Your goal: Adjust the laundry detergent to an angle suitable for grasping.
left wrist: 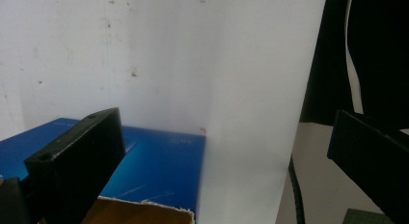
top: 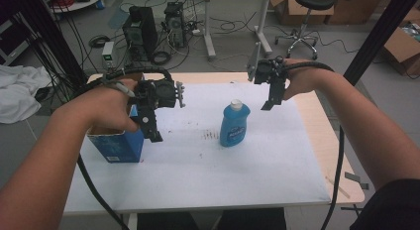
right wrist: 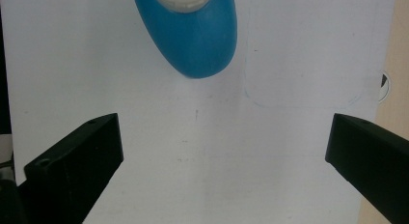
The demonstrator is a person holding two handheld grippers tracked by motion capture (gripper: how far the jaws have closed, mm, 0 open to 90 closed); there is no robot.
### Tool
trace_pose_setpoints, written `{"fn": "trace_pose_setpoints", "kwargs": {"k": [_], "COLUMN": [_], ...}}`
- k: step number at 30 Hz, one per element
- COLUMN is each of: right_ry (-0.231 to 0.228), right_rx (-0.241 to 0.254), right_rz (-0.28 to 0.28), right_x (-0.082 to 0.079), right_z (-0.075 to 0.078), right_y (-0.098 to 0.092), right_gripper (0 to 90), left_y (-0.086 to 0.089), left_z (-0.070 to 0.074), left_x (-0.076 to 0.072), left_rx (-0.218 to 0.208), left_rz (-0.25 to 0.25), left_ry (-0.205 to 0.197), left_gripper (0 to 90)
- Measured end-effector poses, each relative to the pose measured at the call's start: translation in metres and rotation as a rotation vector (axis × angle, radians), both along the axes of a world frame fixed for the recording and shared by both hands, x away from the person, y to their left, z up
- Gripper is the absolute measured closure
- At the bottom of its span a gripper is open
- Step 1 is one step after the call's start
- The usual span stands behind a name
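One bottle stands right of one box; both grippers' fingers gape wide, empty.

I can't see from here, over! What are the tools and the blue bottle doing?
Left tool open, above blue box. Right tool open, hovering beside blue bottle, not touching. Bottle upright on white sheet. Nothing between them.

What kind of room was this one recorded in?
Probably a lab or workshop: desktop computer towers with loose cables on the floor, a rolling stool, and cardboard boxes behind the paper-covered table.
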State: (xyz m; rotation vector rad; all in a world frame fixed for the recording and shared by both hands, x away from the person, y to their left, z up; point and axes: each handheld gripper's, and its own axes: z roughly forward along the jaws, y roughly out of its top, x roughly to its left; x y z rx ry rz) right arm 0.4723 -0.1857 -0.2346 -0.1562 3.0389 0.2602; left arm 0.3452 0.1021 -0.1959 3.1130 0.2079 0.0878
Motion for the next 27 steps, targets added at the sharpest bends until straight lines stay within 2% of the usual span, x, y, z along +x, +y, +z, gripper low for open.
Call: {"fn": "trace_pose_setpoints", "kwargs": {"k": [6,7,10,16,27], "right_ry": [-0.003,-0.017,-0.018,-0.016,0.008], "right_rx": [0.014,-0.001,-0.001,-0.010,-0.013], "right_rz": [0.041,0.059,0.078,0.140,0.204], "right_x": [-0.002,-0.003,-0.004,-0.009,-0.010], "right_z": [0.007,0.007,0.007,0.005,-0.006], "right_y": [0.009,0.014,0.018,0.032,0.049], "right_gripper": [0.0,0.0,0.0,0.0,0.0], "left_y": [0.002,0.003,0.003,0.005,0.007], "left_z": [0.000,0.000,0.000,-0.001,-0.002], "left_x": [-0.002,-0.003,-0.003,-0.002,-0.002], "left_rx": [-0.004,-0.008,-0.006,-0.008,-0.011], "left_rz": [0.012,0.012,0.014,0.014,0.020], "left_ry": [-0.001,-0.001,-0.001,-0.001,-0.001], "left_gripper": [0.1,0.1,0.1,0.1,0.1]}}
